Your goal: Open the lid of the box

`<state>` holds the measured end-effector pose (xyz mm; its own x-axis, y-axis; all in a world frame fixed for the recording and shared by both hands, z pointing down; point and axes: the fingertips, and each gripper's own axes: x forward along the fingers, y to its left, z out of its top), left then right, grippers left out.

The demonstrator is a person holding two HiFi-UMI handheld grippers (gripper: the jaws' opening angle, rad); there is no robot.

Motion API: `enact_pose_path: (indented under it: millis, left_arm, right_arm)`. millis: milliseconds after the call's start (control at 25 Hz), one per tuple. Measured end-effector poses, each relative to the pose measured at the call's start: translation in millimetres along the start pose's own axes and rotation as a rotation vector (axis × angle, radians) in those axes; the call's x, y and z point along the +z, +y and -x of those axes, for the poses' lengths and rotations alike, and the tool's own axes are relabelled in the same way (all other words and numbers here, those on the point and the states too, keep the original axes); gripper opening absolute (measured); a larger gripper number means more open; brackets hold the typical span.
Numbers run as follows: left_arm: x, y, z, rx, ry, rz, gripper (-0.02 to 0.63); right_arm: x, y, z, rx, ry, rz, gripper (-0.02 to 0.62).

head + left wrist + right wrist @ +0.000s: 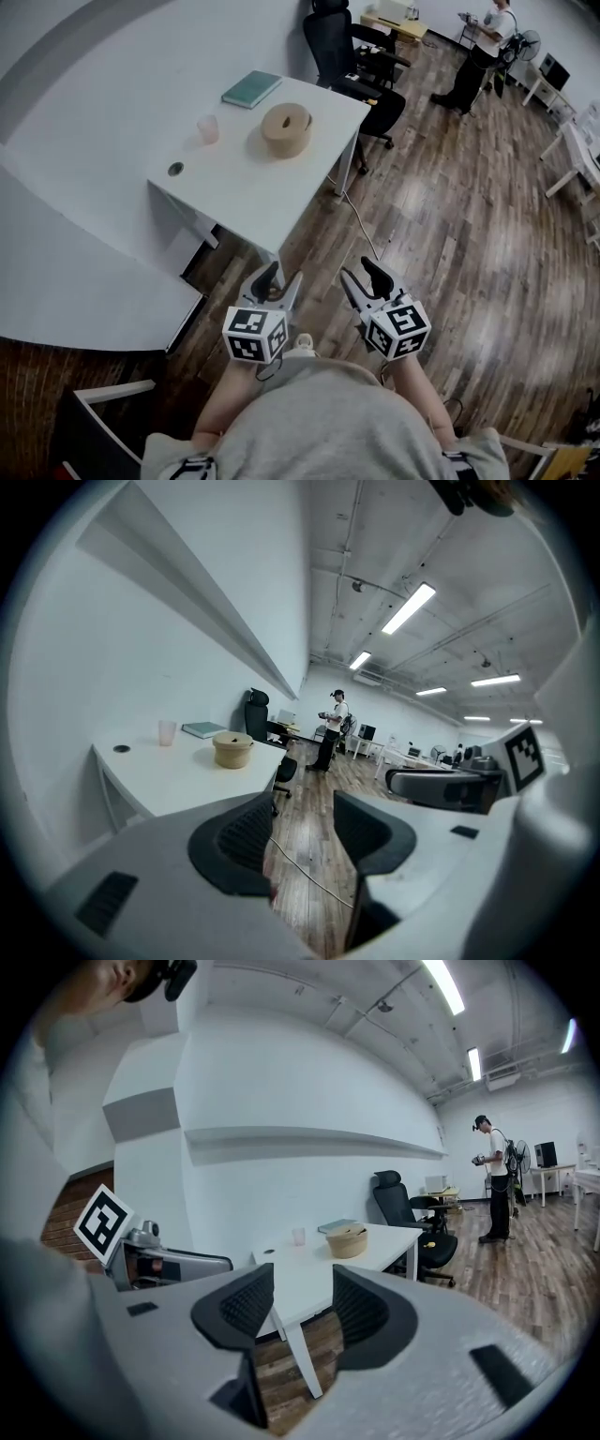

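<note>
A: Left gripper (278, 281) sits low, close to the person's body, fingers (246, 834) parted, nothing between them but floor.
B: And the right gripper (364, 279) just beside it: fingers (246, 1305) spread wide, empty too.
A: Where's the box (286, 129)?
B: Round, tan, lid on, resting on the white bench (234, 187), well ahead of both grippers, untouched. Pink cup (208, 129) just left of it.
</note>
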<state>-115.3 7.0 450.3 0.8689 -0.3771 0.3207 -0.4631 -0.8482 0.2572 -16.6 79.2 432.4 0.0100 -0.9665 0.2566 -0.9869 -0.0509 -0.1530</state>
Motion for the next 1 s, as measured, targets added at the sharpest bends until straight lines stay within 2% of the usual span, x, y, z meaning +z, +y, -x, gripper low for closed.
enact_pose_path:
  millis: [320, 480, 1000]
  left_arm:
    - [26.4, 49.0, -55.1, -0.011, -0.002, 0.034, 0.193]
    - [31.2, 65.8, -73.7, -0.005, 0.009, 0.024, 0.193]
    - [41.0, 93.1, -132.7, 0.054, 0.025, 0.051, 0.195]
  right_arm:
    - [16.9, -27.1, -74.7, 0.004, 0.014, -0.006, 0.207]
    - [23.0, -33.2, -102.2, 0.017, 0.01, -0.007, 0.209]
    - [34.7, -69.0, -158.2, 0.079, 0.027, 0.005, 0.209]
